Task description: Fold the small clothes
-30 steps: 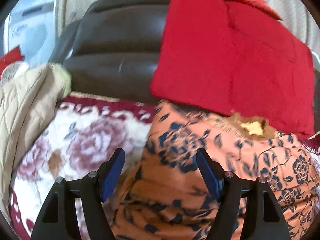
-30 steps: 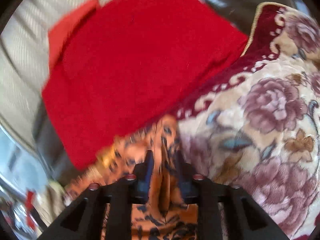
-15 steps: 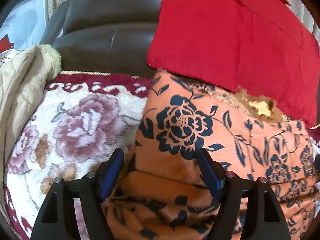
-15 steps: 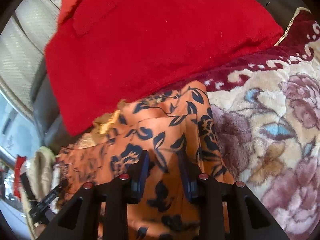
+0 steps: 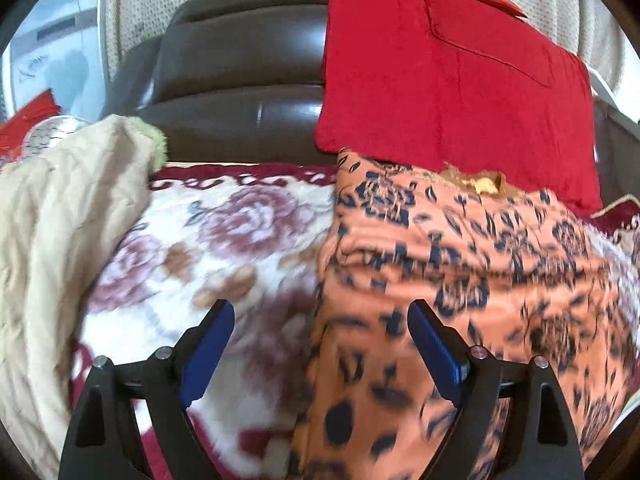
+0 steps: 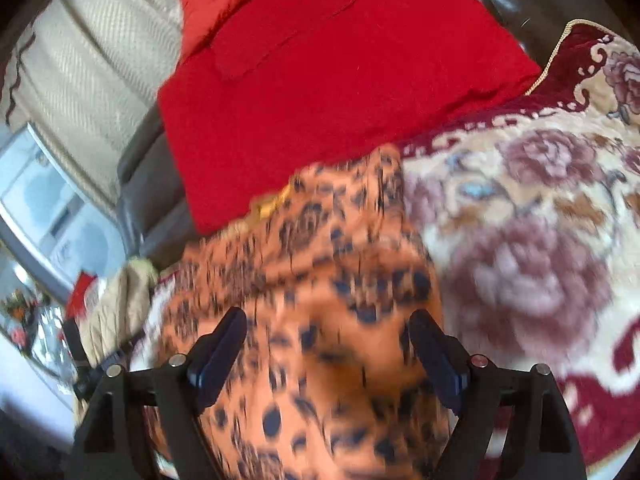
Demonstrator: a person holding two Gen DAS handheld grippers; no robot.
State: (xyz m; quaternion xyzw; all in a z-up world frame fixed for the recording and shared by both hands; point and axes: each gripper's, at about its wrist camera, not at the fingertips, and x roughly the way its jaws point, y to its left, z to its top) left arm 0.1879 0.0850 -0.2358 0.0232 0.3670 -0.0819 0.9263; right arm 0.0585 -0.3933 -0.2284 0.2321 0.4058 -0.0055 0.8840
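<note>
The orange floral garment (image 5: 460, 280) lies folded on the rose-patterned blanket (image 5: 224, 240), its far edge touching the red cloth (image 5: 440, 80) propped against the dark sofa back (image 5: 240, 64); a beige quilted jacket (image 5: 52, 220) bounds the blanket's left side. Its print is motion-blurred, with layered folds showing. The left gripper (image 5: 320, 320) and right gripper (image 6: 326, 328) both hang spread wide above it, grasping nothing.
</note>
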